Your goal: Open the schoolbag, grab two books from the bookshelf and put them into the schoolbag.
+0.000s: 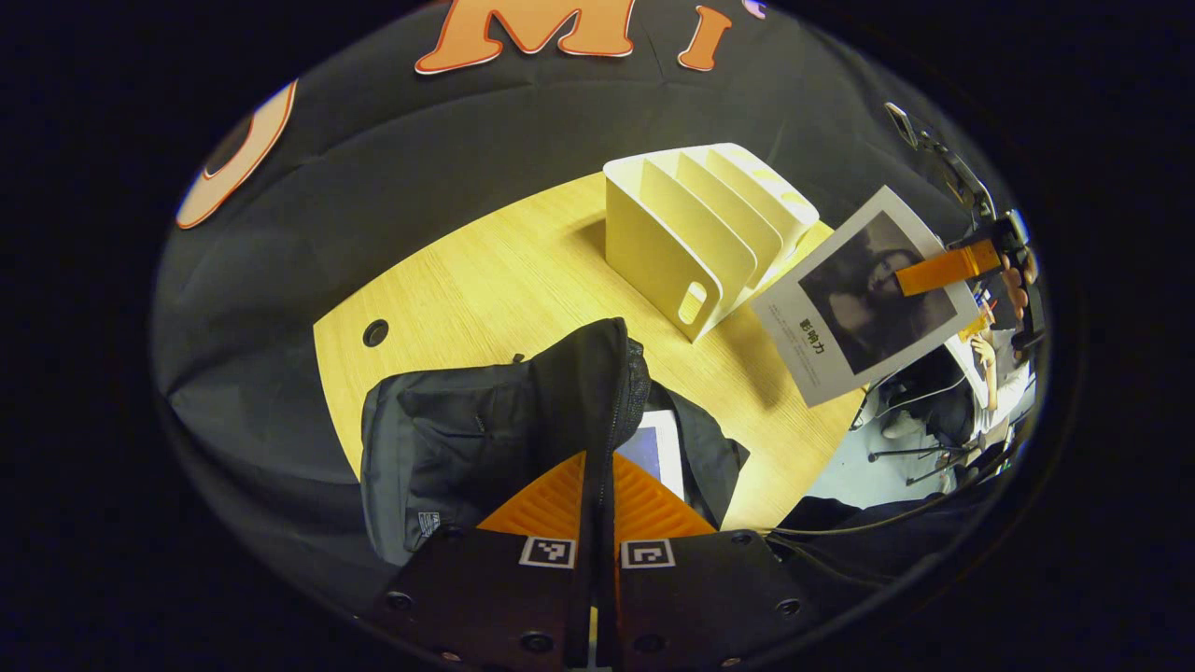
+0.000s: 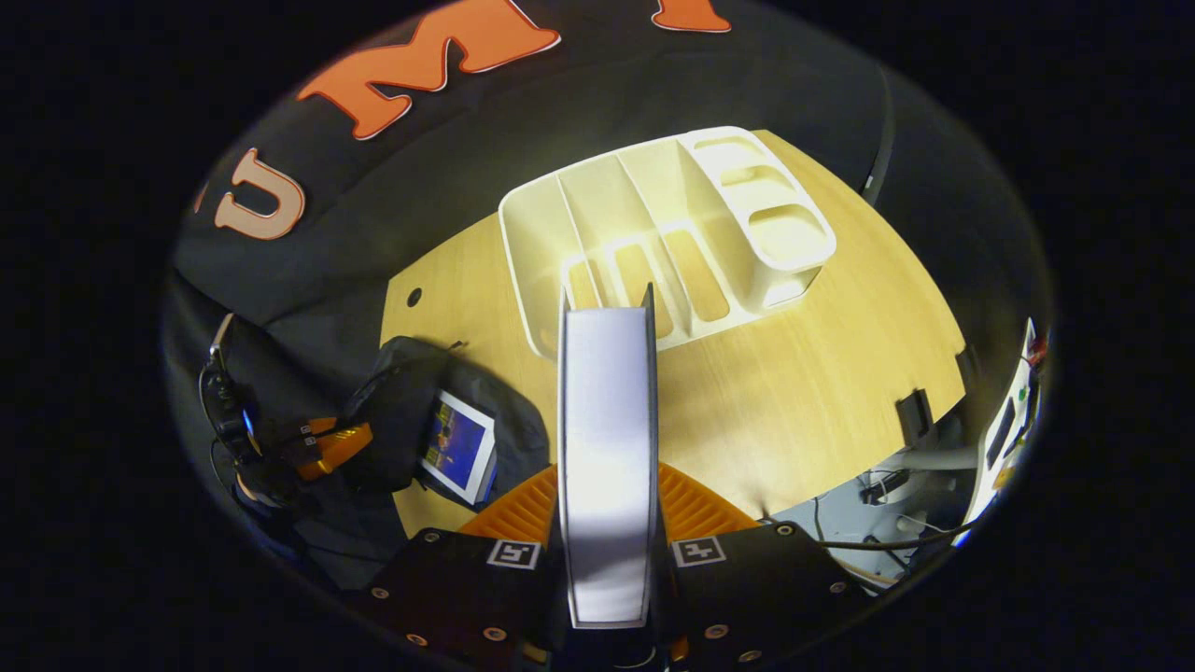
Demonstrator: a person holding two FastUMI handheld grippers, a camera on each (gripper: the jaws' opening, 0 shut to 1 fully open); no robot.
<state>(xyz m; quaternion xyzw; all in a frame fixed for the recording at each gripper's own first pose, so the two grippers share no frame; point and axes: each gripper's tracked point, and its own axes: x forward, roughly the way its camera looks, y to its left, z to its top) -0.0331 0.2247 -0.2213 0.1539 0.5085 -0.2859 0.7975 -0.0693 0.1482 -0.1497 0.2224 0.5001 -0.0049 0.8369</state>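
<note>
While one book (image 2: 457,446) lies in the schoolbag (image 1: 448,439), the left gripper (image 1: 597,504) pinches its flap and the right gripper (image 2: 607,504) clamps another book (image 2: 607,448).

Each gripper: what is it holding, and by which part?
Left gripper pinches the schoolbag's opening edge; right gripper clamps a book across its covers.

I saw a light wooden table (image 2: 822,373) set against the black cloth wall (image 1: 392,187), with a small round hole (image 1: 375,332) near its far left edge. Off the table's right edge, in the right gripper view, some cables (image 2: 878,485) lay on a pale floor (image 1: 845,476). A dark clamp-like block (image 2: 913,413) sat at that same table edge.
</note>
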